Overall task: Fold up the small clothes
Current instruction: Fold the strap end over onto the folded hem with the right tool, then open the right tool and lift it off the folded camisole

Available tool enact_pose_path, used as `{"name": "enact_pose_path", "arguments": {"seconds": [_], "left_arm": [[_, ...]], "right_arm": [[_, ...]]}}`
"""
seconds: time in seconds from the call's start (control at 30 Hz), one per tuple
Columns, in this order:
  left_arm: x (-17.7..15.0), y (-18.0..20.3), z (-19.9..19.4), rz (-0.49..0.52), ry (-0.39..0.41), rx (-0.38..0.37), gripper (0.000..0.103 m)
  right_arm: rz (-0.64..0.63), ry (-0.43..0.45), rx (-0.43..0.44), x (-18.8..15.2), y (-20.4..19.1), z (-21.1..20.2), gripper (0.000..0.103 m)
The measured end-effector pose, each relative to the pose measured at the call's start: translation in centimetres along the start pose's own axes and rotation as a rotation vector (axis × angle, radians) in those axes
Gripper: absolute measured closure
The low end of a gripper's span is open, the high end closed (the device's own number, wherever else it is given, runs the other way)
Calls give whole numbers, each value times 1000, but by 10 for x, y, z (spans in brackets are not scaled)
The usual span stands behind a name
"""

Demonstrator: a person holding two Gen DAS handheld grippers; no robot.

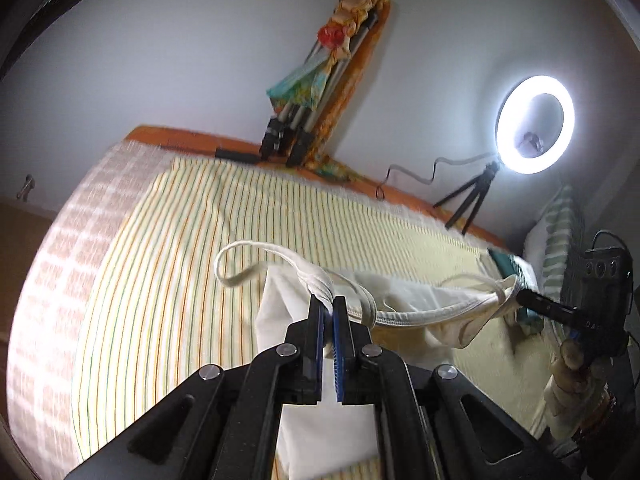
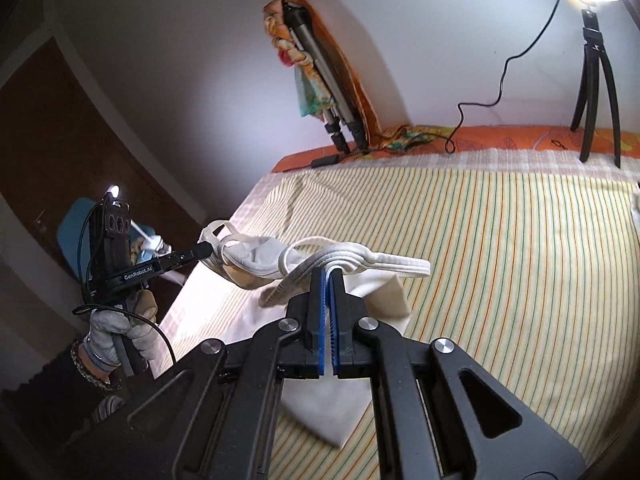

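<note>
A small white sleeveless top [image 1: 404, 304] hangs stretched between both grippers above the striped bed sheet [image 1: 160, 280]. My left gripper [image 1: 329, 302] is shut on its bunched shoulder straps. In the left wrist view my right gripper [image 1: 520, 295] pinches the other shoulder at the far right. In the right wrist view my right gripper [image 2: 329, 274] is shut on the straps of the top [image 2: 260, 258], and my left gripper [image 2: 206, 249] holds the other end at left. The body of the top drapes down onto the sheet [image 2: 500, 280].
A folded tripod wrapped in colourful cloth [image 1: 320, 92] leans on the wall at the bed's far edge. A lit ring light [image 1: 535, 124] on a small tripod [image 2: 596, 92] stands there too, with a cable [image 2: 480, 100]. A pillow [image 1: 556, 232] lies at the right.
</note>
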State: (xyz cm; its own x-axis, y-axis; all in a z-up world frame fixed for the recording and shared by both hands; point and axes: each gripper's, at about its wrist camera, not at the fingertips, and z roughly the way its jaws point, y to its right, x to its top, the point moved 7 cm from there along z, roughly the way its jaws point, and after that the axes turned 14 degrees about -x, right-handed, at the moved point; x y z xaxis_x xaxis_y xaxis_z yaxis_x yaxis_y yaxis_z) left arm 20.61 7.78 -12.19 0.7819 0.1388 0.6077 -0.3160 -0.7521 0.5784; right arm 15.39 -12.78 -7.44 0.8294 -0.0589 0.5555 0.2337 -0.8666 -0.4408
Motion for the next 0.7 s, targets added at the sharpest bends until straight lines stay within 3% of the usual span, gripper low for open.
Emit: {"name": "enact_pose_path", "arguments": {"seconds": [0.27,0.53,0.63,0.7], "left_arm": [[-60,-5,-15,-18,-74,52,103],[-101,-7,-28,-26,-167,75,98],[-106,-3,-42,-19,-184,79,95],[-104,0,-52,-29,-174,70,95]], "right_arm": [[-77,-68,-62,-63,-9,2,100],[-124,-146,-125,-98,-2,7,100],[-122,-190,-140,-105,7,2,100],[-114,-172,-127,-101,9,-9,100]]}}
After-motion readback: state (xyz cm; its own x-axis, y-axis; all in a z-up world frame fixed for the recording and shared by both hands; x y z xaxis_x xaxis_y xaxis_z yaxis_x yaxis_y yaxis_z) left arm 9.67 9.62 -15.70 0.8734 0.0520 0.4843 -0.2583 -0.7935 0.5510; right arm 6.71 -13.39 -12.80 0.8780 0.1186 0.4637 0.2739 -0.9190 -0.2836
